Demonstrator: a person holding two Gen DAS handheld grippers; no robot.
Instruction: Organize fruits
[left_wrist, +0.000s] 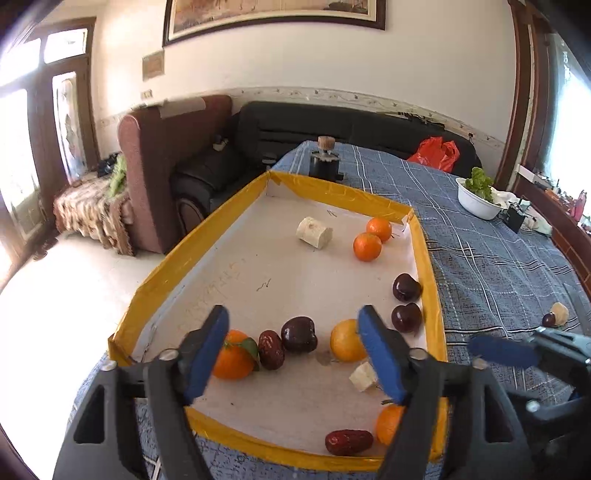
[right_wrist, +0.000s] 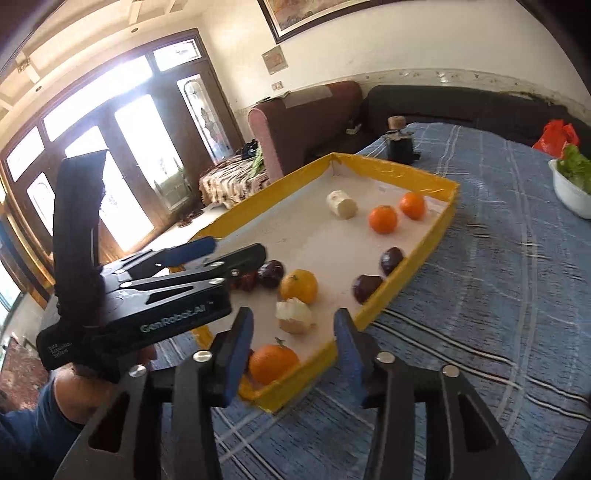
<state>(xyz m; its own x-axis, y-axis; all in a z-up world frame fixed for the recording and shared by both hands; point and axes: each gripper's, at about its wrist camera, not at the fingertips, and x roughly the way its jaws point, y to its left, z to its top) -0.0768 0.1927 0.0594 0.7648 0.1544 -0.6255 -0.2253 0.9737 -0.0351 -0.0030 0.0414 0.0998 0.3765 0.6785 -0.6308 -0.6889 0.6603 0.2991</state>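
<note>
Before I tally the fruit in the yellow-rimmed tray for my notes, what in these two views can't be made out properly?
- Near-corner orange: left wrist view, partly behind the left gripper's blue fingers.
- Leafed orange: same view, the other finger covers its left side.
- Red date: right wrist view, mostly hidden by the left gripper's body.
- Two small pieces on the tablecloth: left wrist view, too small to name.
- White bowl: right wrist view, cut off by the edge.

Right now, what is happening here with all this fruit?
A person is sorting fruit in a yellow-edged tray on a blue checked tablecloth, with tongs in each hand. Both the left tongs and the right tongs stand open and hold nothing. Oranges, dark plums, red dates and banana pieces lie loose in the tray.
</note>
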